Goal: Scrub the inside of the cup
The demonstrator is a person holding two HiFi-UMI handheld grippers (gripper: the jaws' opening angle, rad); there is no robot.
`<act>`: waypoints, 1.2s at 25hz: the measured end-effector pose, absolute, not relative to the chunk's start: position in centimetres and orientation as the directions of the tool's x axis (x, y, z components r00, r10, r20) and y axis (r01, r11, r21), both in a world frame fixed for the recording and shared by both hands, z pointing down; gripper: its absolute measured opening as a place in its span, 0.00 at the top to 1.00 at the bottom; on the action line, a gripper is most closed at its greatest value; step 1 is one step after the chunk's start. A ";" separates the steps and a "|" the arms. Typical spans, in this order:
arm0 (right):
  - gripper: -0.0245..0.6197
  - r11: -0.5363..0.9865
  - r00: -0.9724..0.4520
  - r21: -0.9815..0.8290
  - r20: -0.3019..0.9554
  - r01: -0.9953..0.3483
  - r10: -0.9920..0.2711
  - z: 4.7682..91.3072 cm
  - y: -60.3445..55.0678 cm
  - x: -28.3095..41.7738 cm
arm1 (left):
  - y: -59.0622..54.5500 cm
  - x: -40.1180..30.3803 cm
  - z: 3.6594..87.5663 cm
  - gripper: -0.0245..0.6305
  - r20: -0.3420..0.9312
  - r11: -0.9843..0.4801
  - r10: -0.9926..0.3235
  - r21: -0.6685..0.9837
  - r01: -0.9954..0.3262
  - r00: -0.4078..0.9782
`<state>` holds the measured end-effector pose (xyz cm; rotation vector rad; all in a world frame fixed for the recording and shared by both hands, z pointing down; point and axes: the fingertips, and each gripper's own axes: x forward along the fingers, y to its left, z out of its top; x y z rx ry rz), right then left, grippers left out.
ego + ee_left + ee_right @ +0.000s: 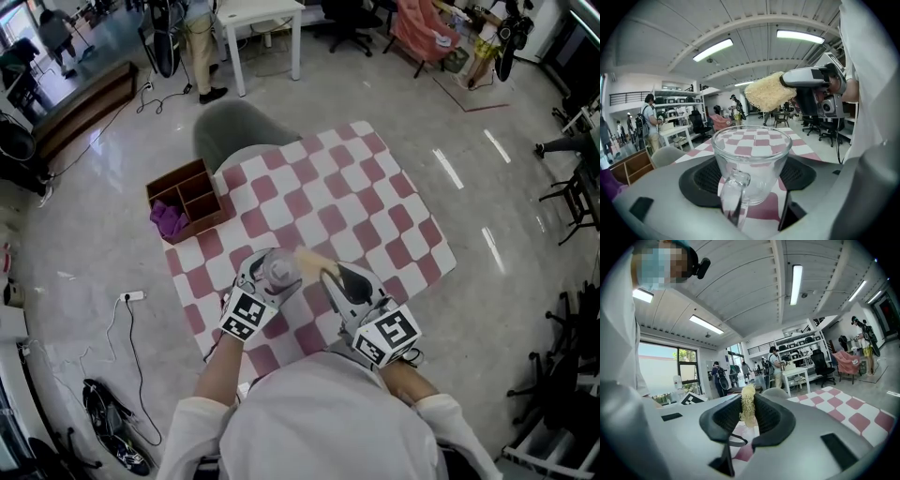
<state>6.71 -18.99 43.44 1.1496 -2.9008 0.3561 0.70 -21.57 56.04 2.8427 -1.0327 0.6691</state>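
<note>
Places are given against the checked table [375,206].

- Table's left edge: brown wooden box [190,199] divided into compartments. A purple cloth [170,219] lies in its near-left compartment. I cannot tell whether the box rests on the table or just beside it.
- Table's far-left side: grey chair [239,127], pushed up to the edge.
- Table's near edge, left of centre: left gripper [267,279], held above the checks. In the left gripper view its jaws stand part-way apart, with one black pad on each side of the glass cup [751,161]. The cup fills the gap, so it is held by its walls.
- The cup [281,274] is clear and upright, with its mouth up and its handle turned toward the gripper's camera. It is lifted off the table, and the checks show through the glass.
- Between the two grippers, above the table's near edge: scrubber [307,261], a pale yellow fibrous pad. In the left gripper view the scrubber [764,91] sits higher than the cup's rim and to its right. It is apart from the glass and outside the cup.
- Table's near edge, right of centre: right gripper [330,279]. In the right gripper view its jaws are pinched almost together on the scrubber [748,404], which stands edge-on between the pads and sticks out past them.
</note>
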 end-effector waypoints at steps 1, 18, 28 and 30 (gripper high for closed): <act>0.83 0.720 -0.744 -0.201 0.082 -0.665 -0.664 43.2 -18.8 6.0 | -21.4 0.4 55.8 0.40 0.418 -0.772 -0.608 -0.113 -0.625 0.675; 0.83 0.822 -0.802 -0.062 0.272 -0.566 -0.531 45.2 -15.3 -0.9 | -18.6 -2.2 53.7 0.40 0.494 -0.755 -0.650 -0.334 -0.564 0.577; 0.83 0.829 -0.806 -0.074 0.297 -0.554 -0.512 45.1 -15.9 -1.3 | -17.2 -1.2 54.1 0.40 0.499 -0.778 -0.622 -0.313 -0.544 0.603; 0.83 0.824 -0.796 -0.056 0.306 -0.564 -0.523 45.0 -16.4 -1.0 | -17.1 -1.3 54.0 0.40 0.496 -0.775 -0.626 -0.309 -0.551 0.602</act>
